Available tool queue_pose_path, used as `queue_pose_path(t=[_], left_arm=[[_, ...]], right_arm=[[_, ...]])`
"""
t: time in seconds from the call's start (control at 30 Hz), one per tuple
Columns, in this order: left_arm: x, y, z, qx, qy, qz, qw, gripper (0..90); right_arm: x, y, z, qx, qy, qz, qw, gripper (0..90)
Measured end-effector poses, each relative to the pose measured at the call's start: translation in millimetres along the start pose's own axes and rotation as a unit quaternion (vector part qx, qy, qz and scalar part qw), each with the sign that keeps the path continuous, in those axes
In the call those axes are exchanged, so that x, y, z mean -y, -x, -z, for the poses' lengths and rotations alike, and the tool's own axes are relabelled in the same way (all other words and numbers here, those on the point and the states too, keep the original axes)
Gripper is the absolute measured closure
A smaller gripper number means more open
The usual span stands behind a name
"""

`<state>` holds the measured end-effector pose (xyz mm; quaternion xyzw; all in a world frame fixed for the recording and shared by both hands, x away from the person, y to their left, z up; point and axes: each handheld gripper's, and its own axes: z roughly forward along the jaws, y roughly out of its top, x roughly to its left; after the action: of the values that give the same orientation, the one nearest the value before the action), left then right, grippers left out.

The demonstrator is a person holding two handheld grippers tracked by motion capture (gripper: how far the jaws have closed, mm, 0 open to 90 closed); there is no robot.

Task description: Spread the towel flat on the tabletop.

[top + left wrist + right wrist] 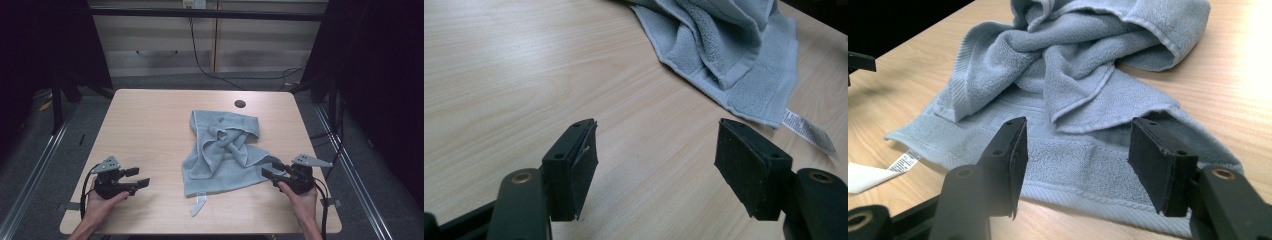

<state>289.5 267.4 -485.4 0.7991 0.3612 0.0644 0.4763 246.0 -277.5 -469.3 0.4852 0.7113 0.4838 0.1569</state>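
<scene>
Both grippers are black, each topped by a grey three-cornered plate pierced with small holes. The left gripper (134,177) and the right gripper (272,171) each trail a black cable back along a bare forearm; no sleeves reach the wrists. Each jaw ends in a flat, slab-like pad fastened with dark screws, behind a brass-coloured pivot, probably a bushing.

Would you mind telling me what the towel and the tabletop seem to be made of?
The towel looks like soft terry cloth, probably cotton: pale blue-grey, looped pile, flat woven border, matte. The table looks like light wood-grain laminate or veneer: fine streaks, smooth, slight sheen. Which one, I cannot tell.
</scene>
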Motion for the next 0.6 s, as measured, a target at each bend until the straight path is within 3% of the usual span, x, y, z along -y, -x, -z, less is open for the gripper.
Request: queue_pose_path(t=[0.23, 0.6], left_arm=[[0.0, -1.0, -1.4, -0.004, -0.005, 0.008, 1.0, 35.2], [-7.5, 14.5, -6.8, 0.006, -0.011, -0.013, 0.9998, 39.0]], right_arm=[[3.7, -0.7, -3.3, -0.008, -0.014, 0.002, 0.9999, 40.7], [-5.7, -4.3, -4.4, -0.015, -0.006, 0.011, 0.9998, 44.1]])
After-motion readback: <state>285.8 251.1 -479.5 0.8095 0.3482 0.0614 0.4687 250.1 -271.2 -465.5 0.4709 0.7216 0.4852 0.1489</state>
